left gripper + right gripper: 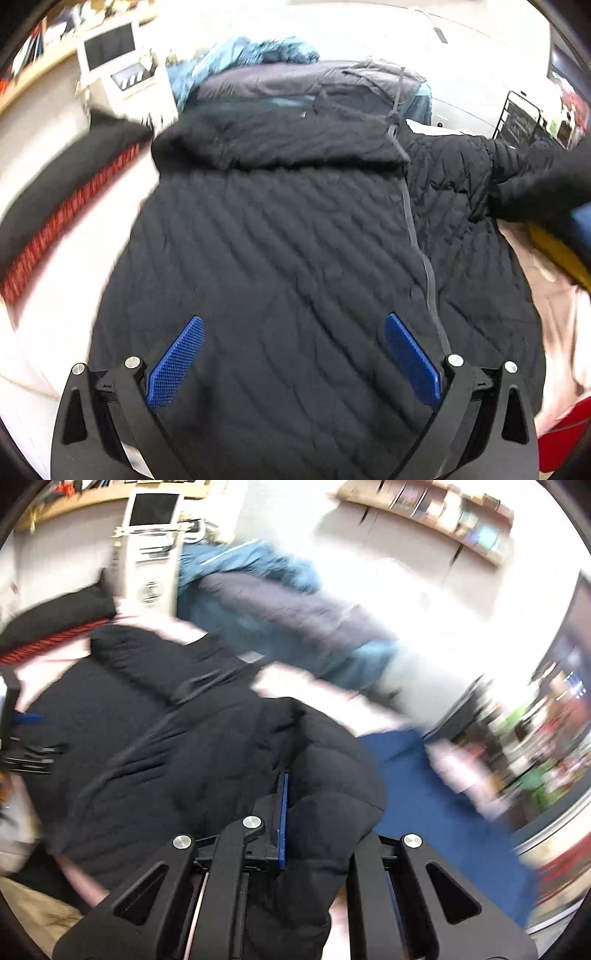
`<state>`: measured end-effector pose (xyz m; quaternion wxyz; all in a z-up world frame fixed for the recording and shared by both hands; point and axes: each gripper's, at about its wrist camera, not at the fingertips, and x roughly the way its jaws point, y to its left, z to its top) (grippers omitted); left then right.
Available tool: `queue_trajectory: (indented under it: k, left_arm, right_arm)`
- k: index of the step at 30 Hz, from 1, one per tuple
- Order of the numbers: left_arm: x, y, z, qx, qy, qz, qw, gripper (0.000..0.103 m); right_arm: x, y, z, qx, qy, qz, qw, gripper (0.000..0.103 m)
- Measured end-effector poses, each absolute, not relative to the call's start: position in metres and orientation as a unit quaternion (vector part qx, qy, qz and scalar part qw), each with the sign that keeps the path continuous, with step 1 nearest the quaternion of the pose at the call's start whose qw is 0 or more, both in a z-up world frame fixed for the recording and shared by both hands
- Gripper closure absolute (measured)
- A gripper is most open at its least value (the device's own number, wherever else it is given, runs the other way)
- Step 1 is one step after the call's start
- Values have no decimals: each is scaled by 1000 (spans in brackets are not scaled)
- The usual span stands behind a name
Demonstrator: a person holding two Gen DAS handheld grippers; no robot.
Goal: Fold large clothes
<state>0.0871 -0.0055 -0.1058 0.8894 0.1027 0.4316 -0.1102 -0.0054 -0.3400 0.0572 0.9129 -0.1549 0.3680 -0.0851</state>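
- Garment: black quilted jacket (288,258), padded, stitched in diagonal wavy channels, matte dark fabric throughout.
- Position: jacket lies spread on a pale pink bed surface (561,332), hem end nearest the left wrist camera, collar end farther away.
- Collar zone: a thick padded band, hood or collar (277,144), lies folded across the top of the jacket body.
- Closure: a grey zipper strip (424,266) runs lengthwise down the front, right of centre in the left wrist view.
- Right portion: the sleeve-side fabric (266,760) is bunched and raised off the bed; right wrist view is motion-blurred.
- Left tool (293,354): jaws spread wide, blue textured pads (177,362) apart, nothing between them; it hovers over the lower jacket body.
- Right tool (295,812): jaws clamped nearly together on a fold of the black jacket; one blue pad edge (283,819) shows, puffed fabric bulging around it.
- Surroundings: a grey-and-teal garment pile (280,70) lies beyond the collar; a black item with red trim (62,218) lies left of the jacket; a white device with a dark screen (110,55) stands behind.
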Motion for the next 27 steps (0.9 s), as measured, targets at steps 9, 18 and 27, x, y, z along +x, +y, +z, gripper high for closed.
queue_trajectory:
  k: [9,18,27]
  left_arm:
    - [154,-73,-99,201,392,-146,886,6]
    - [217,-153,-145,311,396,-158,850,8]
    - [266,-166,-154,269,427,-141,852,60]
  right_arm:
    - [14,-488,30,-46,457,-187,868,94]
    - [-30,-538,31,132,399,-218,881,9]
    - [-46,-519,47,173,366,-204,892,9]
